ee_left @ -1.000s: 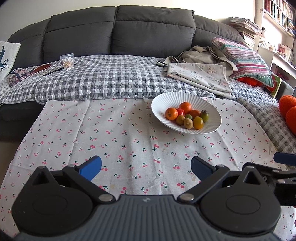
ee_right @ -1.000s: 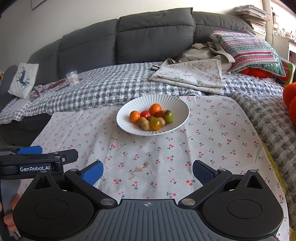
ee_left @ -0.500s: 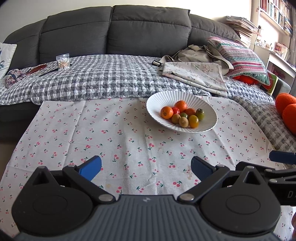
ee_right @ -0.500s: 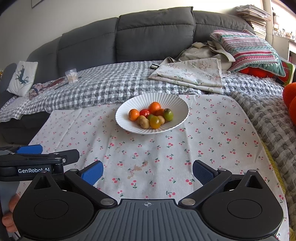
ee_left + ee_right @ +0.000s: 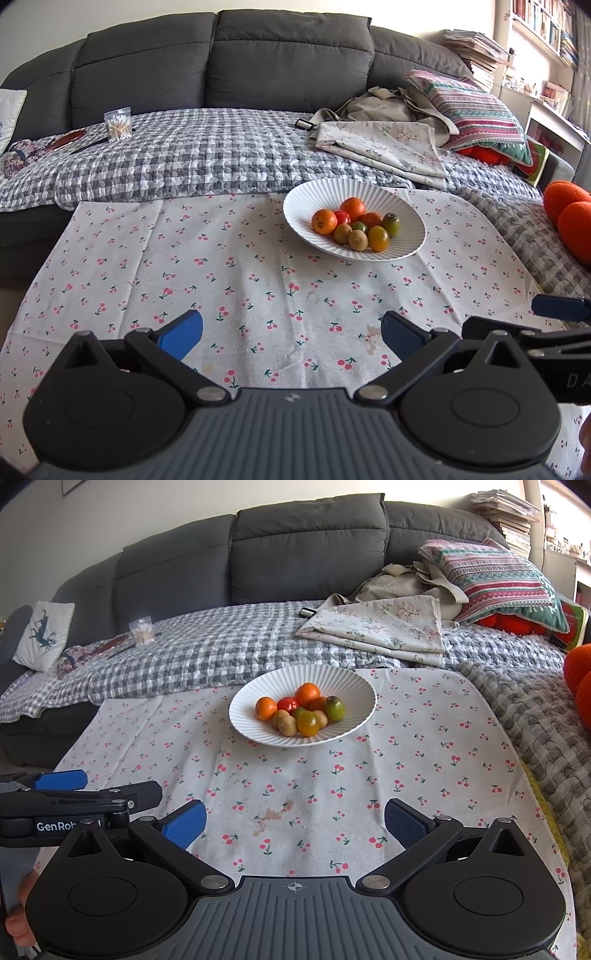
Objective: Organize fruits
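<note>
Left wrist view: left tool (image 5: 291,334) spread wide and empty over the white cherry-print cloth (image 5: 229,266) on the table; right tool (image 5: 295,821) likewise agape. Beyond both, a ribbed white bowl (image 5: 306,201) holds small mixed fruits (image 5: 356,229). Behind it, a grey checked quilt (image 5: 207,155) covers the dark grey sofa (image 5: 288,62).

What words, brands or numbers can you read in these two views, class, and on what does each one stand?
"GenRob", cut off by the right gripper's body: on the side of the left gripper, in the right wrist view.
"DA", cut off at the frame edge: on the side of the right gripper, in the left wrist view.
Book spines on the shelf and the green package: print too small to read.
</note>
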Demonstrator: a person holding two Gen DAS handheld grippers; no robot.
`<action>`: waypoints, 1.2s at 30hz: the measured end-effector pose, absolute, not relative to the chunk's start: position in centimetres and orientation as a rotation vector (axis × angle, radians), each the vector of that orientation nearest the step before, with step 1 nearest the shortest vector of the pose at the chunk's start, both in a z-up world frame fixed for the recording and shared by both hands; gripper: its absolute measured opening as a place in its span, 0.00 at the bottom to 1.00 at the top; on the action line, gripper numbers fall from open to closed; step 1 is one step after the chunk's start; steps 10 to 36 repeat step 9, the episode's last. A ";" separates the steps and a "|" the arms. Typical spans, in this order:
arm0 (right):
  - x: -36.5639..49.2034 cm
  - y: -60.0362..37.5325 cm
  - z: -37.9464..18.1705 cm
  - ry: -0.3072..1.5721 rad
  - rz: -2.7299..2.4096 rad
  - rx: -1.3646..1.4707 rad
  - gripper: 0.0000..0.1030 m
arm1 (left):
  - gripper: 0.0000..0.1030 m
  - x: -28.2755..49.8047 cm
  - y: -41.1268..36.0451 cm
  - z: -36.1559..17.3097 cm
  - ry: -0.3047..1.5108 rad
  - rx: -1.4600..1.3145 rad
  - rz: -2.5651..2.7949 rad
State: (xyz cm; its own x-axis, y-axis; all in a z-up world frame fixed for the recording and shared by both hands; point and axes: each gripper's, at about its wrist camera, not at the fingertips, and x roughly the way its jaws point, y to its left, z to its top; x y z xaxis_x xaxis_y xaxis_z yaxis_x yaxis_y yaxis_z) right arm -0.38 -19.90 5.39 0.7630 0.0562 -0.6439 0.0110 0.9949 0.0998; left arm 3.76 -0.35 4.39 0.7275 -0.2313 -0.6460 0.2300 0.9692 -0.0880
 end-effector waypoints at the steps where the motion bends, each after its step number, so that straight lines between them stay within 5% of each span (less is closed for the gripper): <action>1: -0.4 -19.9 5.4 0.703 0.024 0.099 1.00 | 0.99 3.7 -0.4 4.4 0.710 0.000 -0.257; 36: -0.4 -19.9 5.3 0.704 0.021 0.095 1.00 | 0.99 3.8 -0.4 4.4 0.714 -0.001 -0.261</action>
